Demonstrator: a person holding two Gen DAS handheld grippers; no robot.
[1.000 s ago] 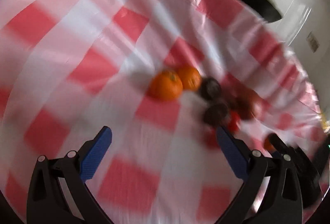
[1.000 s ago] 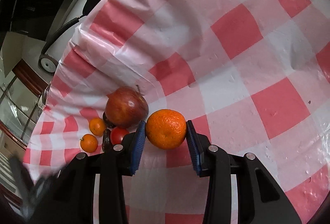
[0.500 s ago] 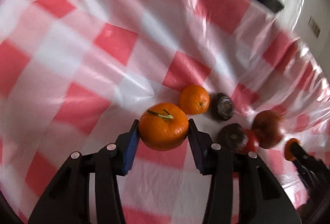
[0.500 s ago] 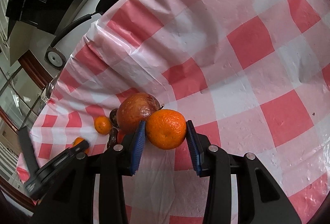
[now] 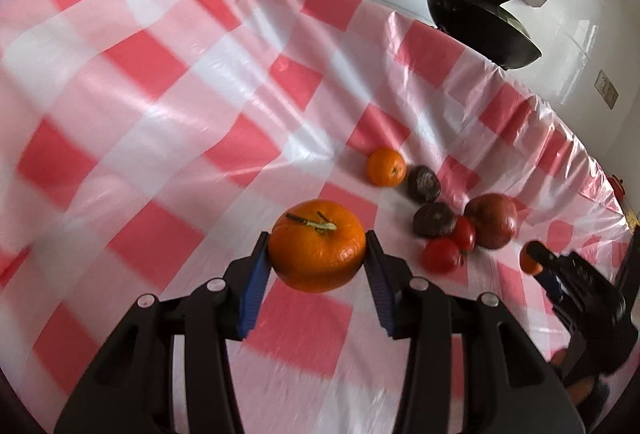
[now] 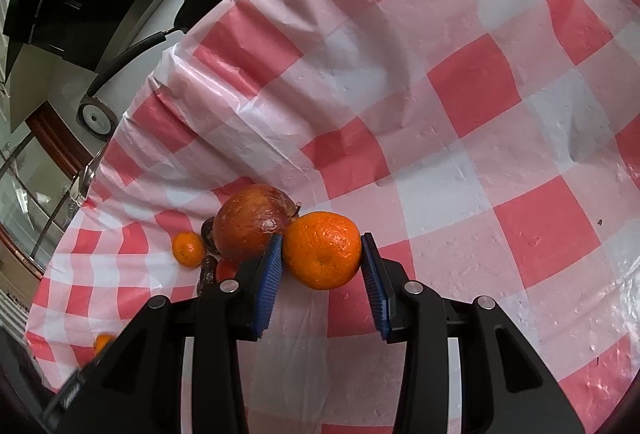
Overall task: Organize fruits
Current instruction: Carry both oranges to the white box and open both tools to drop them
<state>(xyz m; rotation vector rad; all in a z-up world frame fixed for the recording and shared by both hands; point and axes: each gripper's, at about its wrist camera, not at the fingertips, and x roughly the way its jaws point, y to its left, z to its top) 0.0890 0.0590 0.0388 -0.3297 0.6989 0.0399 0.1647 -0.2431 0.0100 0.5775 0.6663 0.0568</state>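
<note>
The left gripper [image 5: 318, 264] has its jaws pinching a stemmed mandarin [image 5: 317, 245] across its widest part, lifted over the checked surface [image 5: 160, 114]. The right gripper [image 6: 322, 266] likewise clamps a second mandarin [image 6: 322, 249] beside the apple [image 6: 252, 220]. Both look light, with soft, yielding peel: a gentle hold at the middle should suffice.

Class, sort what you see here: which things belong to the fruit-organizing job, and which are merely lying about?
Job: stemmed orange in left gripper; orange in right gripper; small orange; apple; tomatoes.
Lying about: black pan; checked tablecloth.
</note>
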